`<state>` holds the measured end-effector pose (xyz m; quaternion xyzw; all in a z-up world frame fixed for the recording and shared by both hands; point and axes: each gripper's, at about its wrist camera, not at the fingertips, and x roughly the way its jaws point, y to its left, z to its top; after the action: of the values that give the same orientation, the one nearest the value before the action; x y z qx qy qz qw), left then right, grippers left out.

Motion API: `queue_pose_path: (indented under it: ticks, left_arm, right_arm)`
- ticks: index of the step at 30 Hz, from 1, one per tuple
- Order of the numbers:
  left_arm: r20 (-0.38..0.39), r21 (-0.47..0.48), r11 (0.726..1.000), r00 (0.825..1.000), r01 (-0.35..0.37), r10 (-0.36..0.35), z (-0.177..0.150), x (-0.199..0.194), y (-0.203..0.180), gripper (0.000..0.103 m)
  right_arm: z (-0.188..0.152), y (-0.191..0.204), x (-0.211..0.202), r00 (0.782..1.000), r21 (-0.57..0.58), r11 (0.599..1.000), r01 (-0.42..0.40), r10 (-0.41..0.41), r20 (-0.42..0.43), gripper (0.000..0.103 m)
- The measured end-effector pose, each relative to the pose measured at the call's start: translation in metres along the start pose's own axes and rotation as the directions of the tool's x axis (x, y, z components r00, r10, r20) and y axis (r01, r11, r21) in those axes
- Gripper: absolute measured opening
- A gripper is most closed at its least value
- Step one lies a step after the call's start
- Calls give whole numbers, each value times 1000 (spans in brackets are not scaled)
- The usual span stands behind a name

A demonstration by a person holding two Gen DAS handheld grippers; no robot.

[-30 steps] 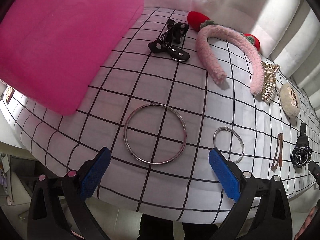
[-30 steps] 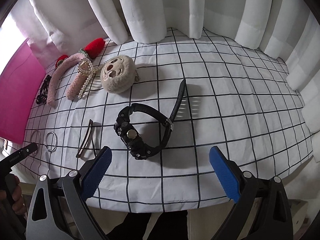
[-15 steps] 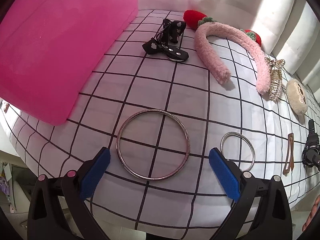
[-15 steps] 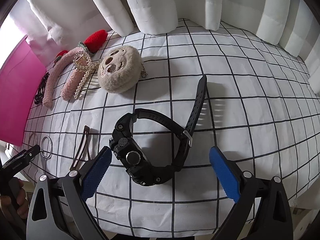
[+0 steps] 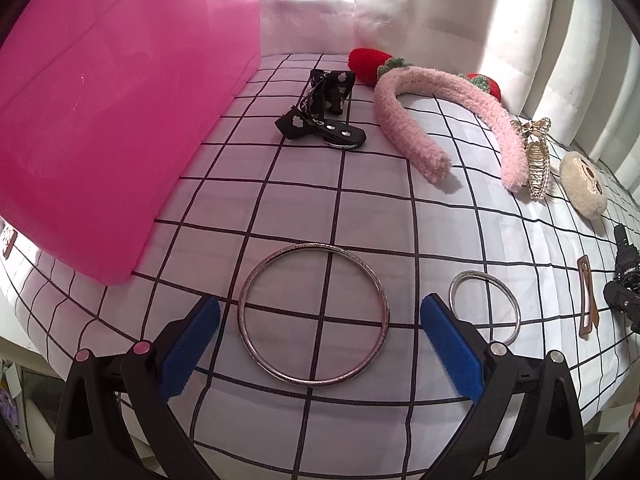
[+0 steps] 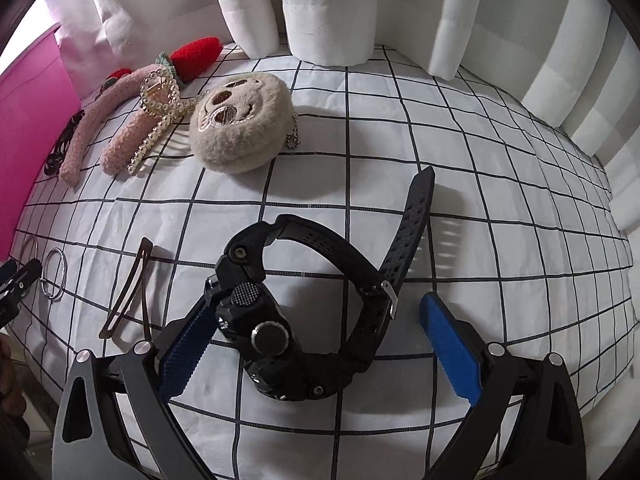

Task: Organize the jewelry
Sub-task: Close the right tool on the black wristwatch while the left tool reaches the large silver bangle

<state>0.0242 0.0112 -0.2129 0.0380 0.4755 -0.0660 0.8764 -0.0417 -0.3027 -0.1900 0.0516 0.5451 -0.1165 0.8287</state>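
1. Left gripper (image 5: 318, 346) spread wide, blue pads either side of the large bangle (image 5: 314, 314); nothing held, pads not touching the ring.
2. Large bangle: thin silver hoop, lightly textured rim, lying flat on the surface (image 5: 360, 208) near its front edge, just off the near corner of the pink box (image 5: 100, 120).
3. Small bangle (image 5: 484, 308): silver, thinner, flat beside the large one, close to the left gripper's right pad.
4. Brown hair clip (image 6: 128, 292): long, open-frame snap type, flat near the front edge between the small bangle and the watch.
5. Right gripper (image 6: 320, 346) wide apart, straddling the black watch (image 6: 280, 316); whether the left pad touches the case I cannot tell.
6. Watch: chunky black sport type, round knobs on the case, perforated strap buckled in a loop, free strap end pointing towards the back edge.
7. Plush beige pouch (image 6: 240, 124) with an embroidered face and a small ball chain, towards the back of the surface.
8. Pearl claw clip (image 6: 160, 116) leaning against the fuzzy pink headband (image 5: 440, 120), which carries red strawberry ends, by the back edge.
9. Black strap piece (image 5: 324, 108) with white flower prints and metal rings, between the headband and the pink box.
10. Surface cover: white cloth, black grid; white curtain (image 6: 320, 8) behind.
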Motion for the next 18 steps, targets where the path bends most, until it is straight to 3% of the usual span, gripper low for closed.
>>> queue_pose_path:
  ticks: [7, 12, 13, 15, 18]
  left_arm:
    - [37, 7, 1000, 999, 5, -5, -6, -4, -2, 96]
    - [55, 60, 998, 998, 35, -38, -9, -13, -12, 72]
    - [54, 61, 998, 998, 30, -34, -10, -13, -13, 72]
    - [53, 49, 998, 998, 38, -41, -9, -13, -12, 71]
    - [52, 50, 998, 998, 39, -42, -8, -12, -12, 71]
  right_arm:
    - [-2, 0, 1, 999, -11, 1000, -5, 5, 34, 94]
    - [4, -1, 2, 1000, -26, 999, -24, 24, 14, 92]
    - [6, 0, 2, 999, -26, 999, -28, 28, 16, 91]
    - [7, 2, -1, 999, -39, 999, -32, 33, 30, 76]
    - [7, 3, -1, 999, -40, 998, -39, 40, 26, 75]
